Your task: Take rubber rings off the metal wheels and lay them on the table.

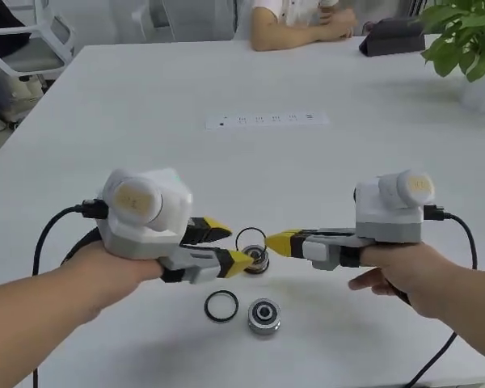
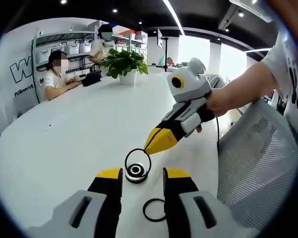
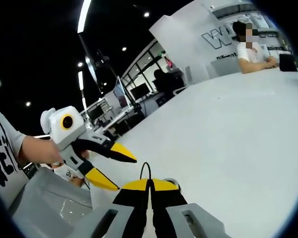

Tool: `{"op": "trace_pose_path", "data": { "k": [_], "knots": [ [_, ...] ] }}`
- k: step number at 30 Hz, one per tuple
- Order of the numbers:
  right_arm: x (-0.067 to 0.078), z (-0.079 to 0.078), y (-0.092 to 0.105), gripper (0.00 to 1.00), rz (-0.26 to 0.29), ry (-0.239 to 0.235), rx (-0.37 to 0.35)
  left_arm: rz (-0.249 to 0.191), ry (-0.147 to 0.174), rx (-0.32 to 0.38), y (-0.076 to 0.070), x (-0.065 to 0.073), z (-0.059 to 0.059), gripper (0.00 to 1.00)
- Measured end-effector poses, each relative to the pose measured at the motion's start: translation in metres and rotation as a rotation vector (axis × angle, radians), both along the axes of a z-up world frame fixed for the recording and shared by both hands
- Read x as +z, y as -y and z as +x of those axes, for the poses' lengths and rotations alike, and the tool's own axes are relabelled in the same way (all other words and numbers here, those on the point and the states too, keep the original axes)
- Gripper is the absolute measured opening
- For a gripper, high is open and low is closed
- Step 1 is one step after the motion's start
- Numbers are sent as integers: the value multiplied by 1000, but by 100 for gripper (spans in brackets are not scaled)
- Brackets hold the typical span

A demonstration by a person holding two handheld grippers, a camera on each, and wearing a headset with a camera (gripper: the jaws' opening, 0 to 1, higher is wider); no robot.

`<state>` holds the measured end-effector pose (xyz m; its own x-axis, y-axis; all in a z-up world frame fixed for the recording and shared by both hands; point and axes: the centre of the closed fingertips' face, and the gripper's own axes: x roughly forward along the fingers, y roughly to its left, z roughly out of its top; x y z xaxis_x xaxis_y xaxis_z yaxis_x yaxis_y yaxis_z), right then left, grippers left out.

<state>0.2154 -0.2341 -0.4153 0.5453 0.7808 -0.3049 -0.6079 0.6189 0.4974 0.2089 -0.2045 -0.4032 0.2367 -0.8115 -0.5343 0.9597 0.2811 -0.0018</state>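
Pinched by the fully closed right gripper (image 1: 271,240), a thin black rubber ring (image 1: 250,229) is stood up over the small round silver metal wheel (image 1: 258,261) on the white desk (image 1: 145,121), seemingly still caught on it. The left gripper (image 1: 234,245) is held open beside the wheel, gripping nothing. Should the ring be pulled before the wheel is clamped, the wheel could be dragged along, or the ring could snap free.

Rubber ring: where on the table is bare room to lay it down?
Free: the wide bare table beyond the left claw and right claw, up to the power strip; also the patch right of the loose wheel. Crowded: between the claws, and around the loose ring beside that wheel.
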Motion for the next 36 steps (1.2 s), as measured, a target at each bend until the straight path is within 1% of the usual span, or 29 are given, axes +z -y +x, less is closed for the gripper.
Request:
{"op": "trace_pose_path", "data": {
  "k": [1, 4, 6, 11, 15, 18, 22, 26, 27, 29, 36],
  "knots": [
    [-2, -1, -1, 0, -4, 4, 5, -5, 1, 0, -2, 2, -1, 29],
    [-2, -3, -2, 0, -7, 4, 14, -17, -1, 6, -6, 7, -3, 31],
    [0, -4, -3, 0, -3, 5, 17, -24, -7, 15, -10, 8, -3, 33],
    [6, -9, -7, 0, 4, 6, 24, -21, -7, 23, -20, 10, -6, 37],
    [10, -13, -11, 0, 6, 8, 31, -30, -17, 32, -27, 14, -10, 40],
    [12, -15, -13, 0, 8, 9, 34, -26, -5, 26, -31, 15, -14, 42],
    [12, -16, -14, 0, 5, 7, 43, -39, -10, 28, -37, 21, -19, 44],
    [12, -17, -16, 0, 4, 5, 52, -44, -6, 33, -44, 25, -23, 48],
    [12, -18, -17, 0, 5, 3, 54, -40, 2, 32, -46, 25, -24, 48],
    [11, -18, -18, 0, 3, 2, 60, -38, 5, 34, -49, 25, -25, 49],
    [9, -23, -25, 0, -2, -9, 87, -43, -12, 57, -63, 22, -27, 52]
  ]
}}
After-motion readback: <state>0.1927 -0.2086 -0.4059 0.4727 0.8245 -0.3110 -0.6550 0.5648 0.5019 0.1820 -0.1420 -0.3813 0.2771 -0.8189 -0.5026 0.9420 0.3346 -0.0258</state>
